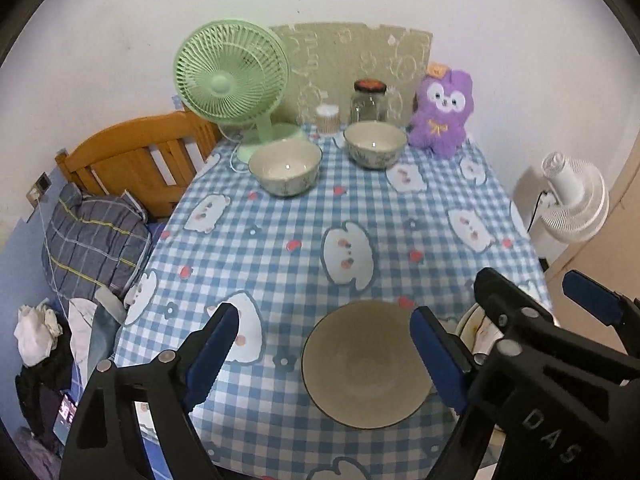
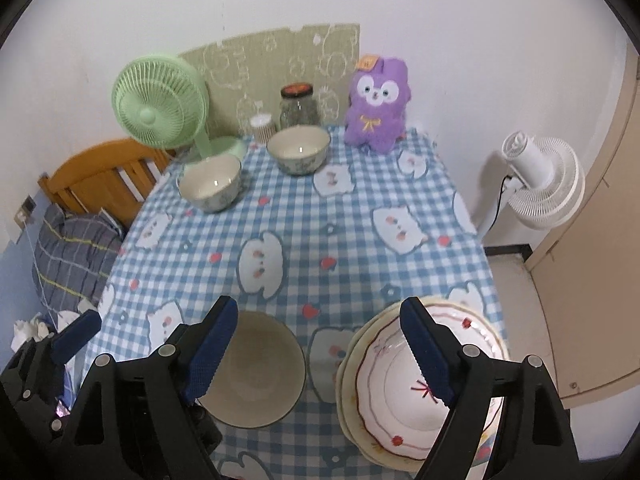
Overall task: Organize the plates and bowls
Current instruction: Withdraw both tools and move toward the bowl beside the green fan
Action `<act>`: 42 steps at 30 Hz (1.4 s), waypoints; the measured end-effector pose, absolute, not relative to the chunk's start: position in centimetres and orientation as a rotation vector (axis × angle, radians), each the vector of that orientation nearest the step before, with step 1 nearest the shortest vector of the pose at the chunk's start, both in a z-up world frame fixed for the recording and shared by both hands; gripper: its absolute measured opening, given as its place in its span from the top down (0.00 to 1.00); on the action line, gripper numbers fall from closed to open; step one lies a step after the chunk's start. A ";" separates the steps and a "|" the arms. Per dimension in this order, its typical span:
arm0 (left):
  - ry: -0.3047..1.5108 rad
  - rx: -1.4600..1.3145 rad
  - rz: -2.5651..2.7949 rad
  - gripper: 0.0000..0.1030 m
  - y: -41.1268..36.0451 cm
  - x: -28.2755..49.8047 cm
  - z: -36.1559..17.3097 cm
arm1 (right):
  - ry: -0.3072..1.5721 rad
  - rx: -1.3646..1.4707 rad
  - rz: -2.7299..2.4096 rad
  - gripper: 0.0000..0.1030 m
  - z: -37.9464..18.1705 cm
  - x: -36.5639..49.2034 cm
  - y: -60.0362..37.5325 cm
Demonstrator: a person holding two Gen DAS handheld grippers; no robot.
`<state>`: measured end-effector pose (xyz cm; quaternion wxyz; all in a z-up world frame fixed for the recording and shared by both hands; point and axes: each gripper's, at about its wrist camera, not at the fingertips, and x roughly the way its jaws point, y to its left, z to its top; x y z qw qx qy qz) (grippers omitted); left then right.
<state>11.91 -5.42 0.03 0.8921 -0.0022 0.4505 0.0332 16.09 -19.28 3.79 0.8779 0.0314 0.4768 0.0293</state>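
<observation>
Checked blue cloth covered the tabletop (image 1: 280, 248), where the beige bowl (image 1: 366, 364) sat just left of the stacked plates (image 2: 420, 392), two patterned bowls (image 1: 285, 170) far beyond it, both grippers (image 1: 324, 356) (image 2: 320, 356) above with jaws apart, holding nothing.

Ahead of both grippers the middle of the tablecloth (image 2: 320, 216) lies bare, a wide free lane. Below the left gripper (image 1: 324, 356) sits a brown bowl (image 1: 360, 364); under the right gripper (image 2: 320, 352), stacked plates (image 2: 404, 396). Far ahead two bowls (image 1: 285, 168) (image 1: 375, 143) stand apart, with a green fan (image 1: 231, 80), a jar (image 1: 369, 100) and a plush (image 1: 442, 112) close behind them.
</observation>
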 end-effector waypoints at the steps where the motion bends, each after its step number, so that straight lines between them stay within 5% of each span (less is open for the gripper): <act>1: 0.932 -0.011 0.069 0.14 -5.4 11.8 0.3 | 0.985 0.066 0.063 0.17 4.3 16.1 -19.4; 22: 0.853 -0.050 0.066 0.14 -2.5 13.2 5.2 | 0.888 0.004 0.026 0.17 9.5 18.2 -16.5; 42: 0.865 -0.049 0.025 0.14 2.5 20.2 4.5 | 0.922 0.064 0.050 0.17 7.5 25.2 -10.9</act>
